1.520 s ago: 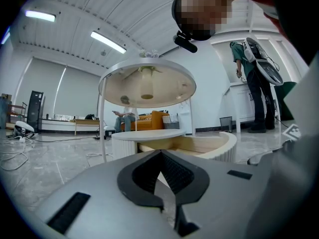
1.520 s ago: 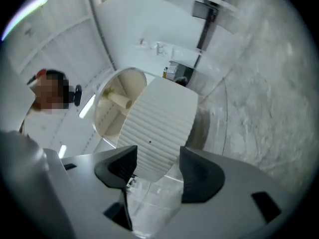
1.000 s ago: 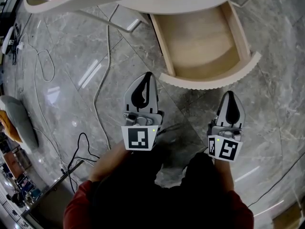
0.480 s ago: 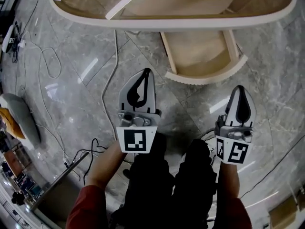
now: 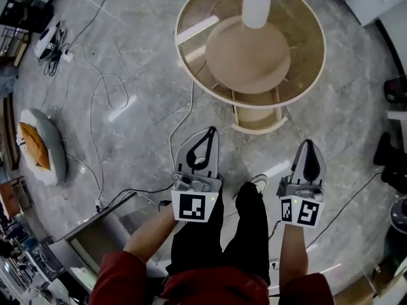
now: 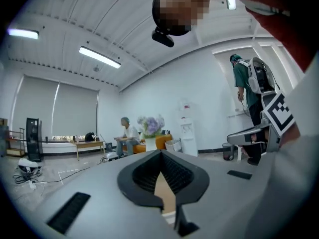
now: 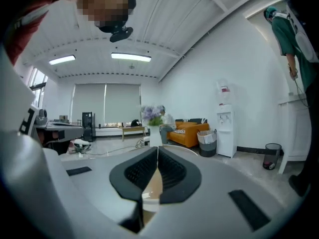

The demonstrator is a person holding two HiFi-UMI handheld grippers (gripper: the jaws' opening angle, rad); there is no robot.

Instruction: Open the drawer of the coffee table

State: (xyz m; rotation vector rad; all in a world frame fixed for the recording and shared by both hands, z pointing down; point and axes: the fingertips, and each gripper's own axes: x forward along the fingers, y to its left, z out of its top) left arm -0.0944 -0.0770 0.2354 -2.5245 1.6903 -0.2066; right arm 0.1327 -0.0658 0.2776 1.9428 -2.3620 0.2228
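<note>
A white vase [image 5: 255,8] of purple flowers stands far. At left, a grey cushion [image 5: 48,148] lies on the marble floor [image 5: 140,56], near white cables [image 5: 93,116].

We see a bright room. Long ceiling lights [image 6: 99,57] shine white and leave shiny streaks on the floor [image 5: 121,107]. Both gripper views bend round, with dark corners. Up close, the left hand-held gripper [image 6: 161,156] looks fuzzy.

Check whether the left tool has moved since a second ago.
Yes. The left tool has risen, away from the floor: the coffee table and its open drawer now look far smaller beneath it.
</note>
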